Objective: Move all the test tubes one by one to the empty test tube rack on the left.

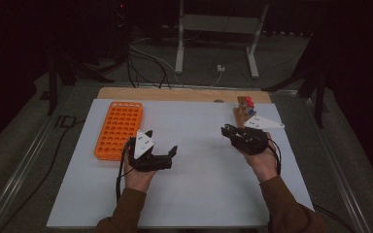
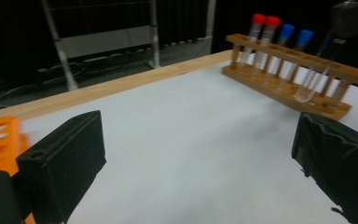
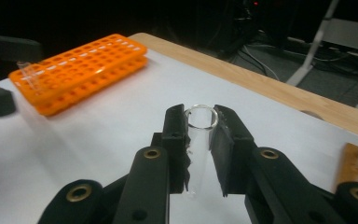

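The white table carries two racks. The orange rack lies at about ten o'clock from the table's centre, just beyond my left gripper. The wooden rack stands at about two o'clock, just behind my right gripper; in the left gripper view it holds two red-capped tubes and two blue-capped tubes.

Step in hand, as I judge it: carrying one tube from the wooden rack toward the orange one.

My right gripper is closed on a clear, uncapped test tube — the jaws clamp it just below the open rim, and the body hangs down between them, clear of the table. The tube sits near upright.

My left gripper stands wide apart and holds nothing; its jaws point toward three o'clock, toward the right gripper.

Next move, in my judgement: carry the tube across toward nine o'clock and line it up over a free hole in the orange rack, or pass it to the waiting left gripper. Either way the glass must stay vertical and the grip firm but not crushing — the hold is high and narrow.
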